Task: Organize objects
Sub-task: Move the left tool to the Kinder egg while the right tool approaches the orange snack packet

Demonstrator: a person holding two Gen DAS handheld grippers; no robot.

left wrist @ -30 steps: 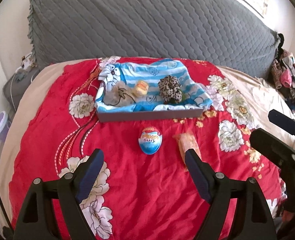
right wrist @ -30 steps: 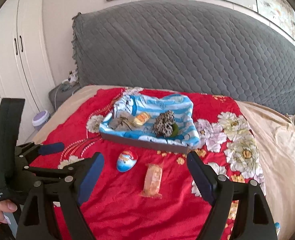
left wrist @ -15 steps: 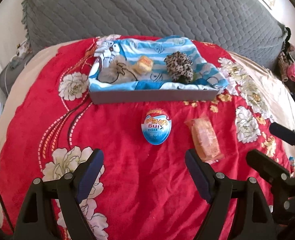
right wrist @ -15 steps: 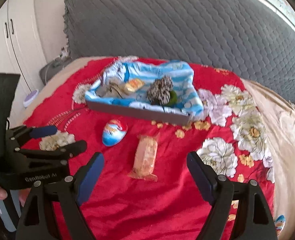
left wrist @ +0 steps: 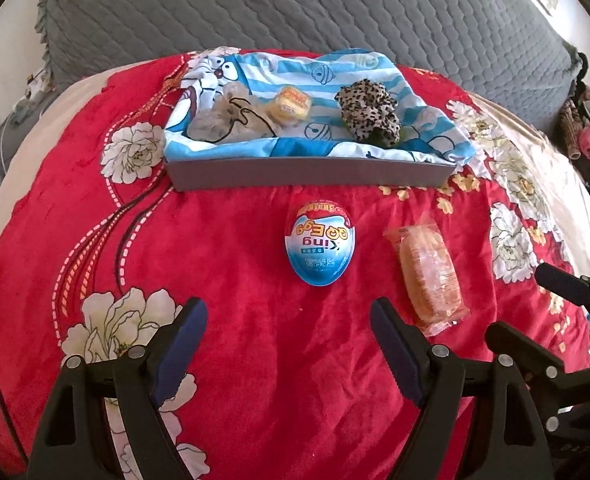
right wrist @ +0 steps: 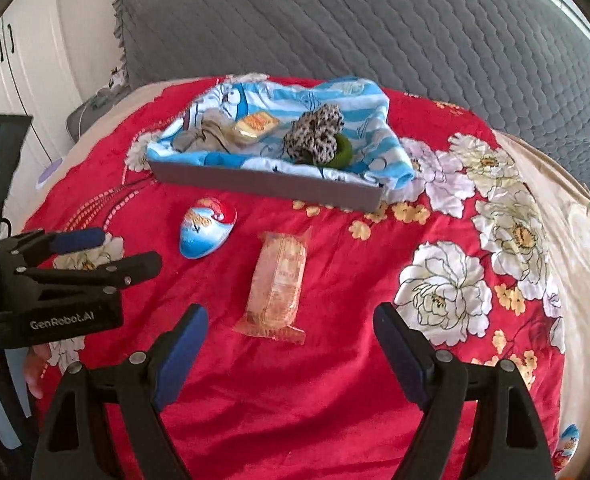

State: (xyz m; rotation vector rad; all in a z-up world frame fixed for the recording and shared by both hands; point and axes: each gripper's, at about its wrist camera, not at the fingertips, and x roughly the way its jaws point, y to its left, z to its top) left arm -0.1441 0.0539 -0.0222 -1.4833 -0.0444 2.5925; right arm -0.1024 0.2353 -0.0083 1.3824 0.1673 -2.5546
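Red floral bedding covers the bed in front of a grey quilted headboard. Both tools hover over it with nothing between their fingers: the left gripper is spread wide, and the right gripper is spread just as wide. Just ahead of the left one lies one blue-and-red surprise egg, its upside-down label reading "GG Egg" and "King". Beside it, ahead of the right gripper, lies one clear-wrapped orange snack pack; its print is unreadable. Farther back sits one grey tray lined with one blue striped cartoon cloth. The tray holds one beige drawstring pouch, one small yellow wrapped cake, one leopard-print scrunchie and one green ring. Seen from the right wrist, the left tool's body reads "GenRobot.AI". A second egg peeks at the bed's right edge.
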